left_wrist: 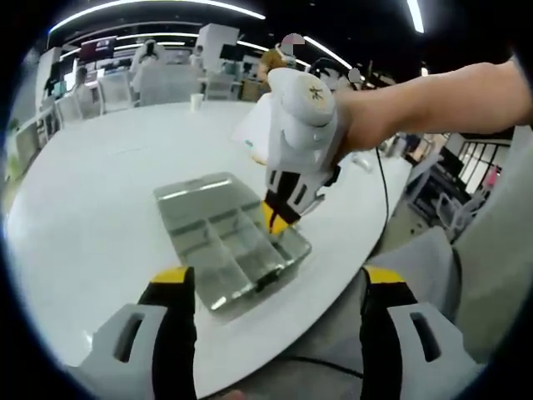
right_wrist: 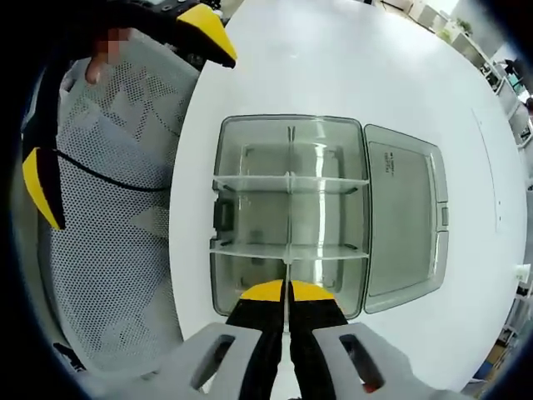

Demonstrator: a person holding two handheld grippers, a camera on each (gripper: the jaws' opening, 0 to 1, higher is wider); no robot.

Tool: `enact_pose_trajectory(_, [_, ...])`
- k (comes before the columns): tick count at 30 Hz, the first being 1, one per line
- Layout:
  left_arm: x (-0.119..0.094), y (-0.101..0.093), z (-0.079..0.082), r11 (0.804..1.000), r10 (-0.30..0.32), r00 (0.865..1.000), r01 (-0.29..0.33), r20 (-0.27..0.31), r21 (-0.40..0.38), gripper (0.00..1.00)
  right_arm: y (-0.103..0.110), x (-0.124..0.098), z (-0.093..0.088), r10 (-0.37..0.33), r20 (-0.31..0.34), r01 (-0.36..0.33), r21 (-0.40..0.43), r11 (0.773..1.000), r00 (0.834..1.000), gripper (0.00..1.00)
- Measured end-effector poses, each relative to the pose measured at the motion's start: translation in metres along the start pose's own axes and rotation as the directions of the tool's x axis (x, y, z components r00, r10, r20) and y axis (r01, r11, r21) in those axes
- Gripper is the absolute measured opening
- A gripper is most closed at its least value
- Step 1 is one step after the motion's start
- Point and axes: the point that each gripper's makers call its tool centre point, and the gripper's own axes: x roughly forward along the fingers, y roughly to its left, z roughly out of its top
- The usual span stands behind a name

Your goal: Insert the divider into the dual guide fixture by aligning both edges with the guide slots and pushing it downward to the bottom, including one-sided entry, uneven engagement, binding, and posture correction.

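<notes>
A clear plastic compartment box (right_wrist: 225,150) lies on the white round table (right_wrist: 333,67), its lid (right_wrist: 404,221) folded open flat beside it. Two cross walls split the box. A thin clear divider (right_wrist: 288,208) runs down the middle, standing in the end slots. My right gripper (right_wrist: 287,292) is shut on the divider's near top edge. In the left gripper view, the right gripper (left_wrist: 275,218) points down into the box (left_wrist: 179,242) near its right end, held by a bare hand. My left gripper (left_wrist: 276,279) is open and holds nothing, short of the box, near the table edge.
A grey mesh chair (right_wrist: 108,250) with a black cable (right_wrist: 108,179) over it stands beside the table edge. The left gripper's yellow fingertips (right_wrist: 208,29) show over it. A paper cup (left_wrist: 196,102) stands at the table's far side. Desks and chairs lie beyond.
</notes>
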Motion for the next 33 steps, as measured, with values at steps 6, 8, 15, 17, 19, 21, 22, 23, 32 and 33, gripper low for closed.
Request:
enact_pose_trajectory(6, [0.000,0.001,-0.001,1.000,0.001,1.000,-0.001,-0.002,0.000,0.79,0.000,0.001,0.000,0.002,0.002,-0.002,0.003,1.000,1.000,0.00])
enact_pose_trajectory(8, [0.000,0.001,-0.001,1.000,0.001,1.000,-0.001,-0.001,-0.002,0.79,0.000,0.001,0.000,0.001,0.004,-0.001,0.005,1.000,1.000,0.00])
enact_pose_trajectory(15, [0.000,0.000,0.000,1.000,0.000,1.000,0.000,-0.002,0.002,0.79,-0.001,0.004,-0.003,0.000,0.015,-0.001,0.018,1.000,1.000,0.00])
enact_pose_trajectory(17, [0.000,0.000,-0.001,1.000,0.001,1.000,-0.001,-0.003,0.003,0.79,-0.001,0.005,-0.003,0.005,0.024,-0.006,0.026,1.000,1.000,0.00])
enact_pose_trajectory(19, [-0.001,0.001,-0.001,1.000,0.003,1.000,-0.003,-0.002,0.002,0.79,-0.001,0.005,-0.003,0.004,0.023,-0.004,0.026,1.000,1.000,0.00])
enact_pose_trajectory(21, [-0.001,0.001,-0.001,1.000,0.004,1.000,-0.004,-0.002,0.002,0.79,-0.002,0.006,-0.003,0.003,0.022,-0.003,0.021,1.000,1.000,0.00])
enact_pose_trajectory(22, [-0.001,0.001,-0.001,1.000,0.004,1.000,-0.004,-0.003,0.003,0.79,-0.002,0.006,-0.004,0.003,0.022,-0.004,0.023,1.000,1.000,0.00])
enact_pose_trajectory(23, [-0.001,0.001,-0.002,1.000,0.004,1.000,-0.004,-0.003,0.002,0.79,-0.002,0.006,-0.003,0.004,0.022,-0.004,0.023,1.000,1.000,0.00])
enact_pose_trajectory(32, [-0.002,0.000,-0.002,1.000,0.005,1.000,-0.005,-0.003,0.003,0.79,-0.001,0.010,-0.005,-0.005,0.022,0.004,0.014,1.000,1.000,0.00])
enact_pose_trajectory(33, [-0.003,0.000,-0.002,1.000,0.006,1.000,-0.006,-0.004,0.004,0.79,-0.002,0.011,-0.005,-0.005,0.024,0.005,0.016,1.000,1.000,0.00])
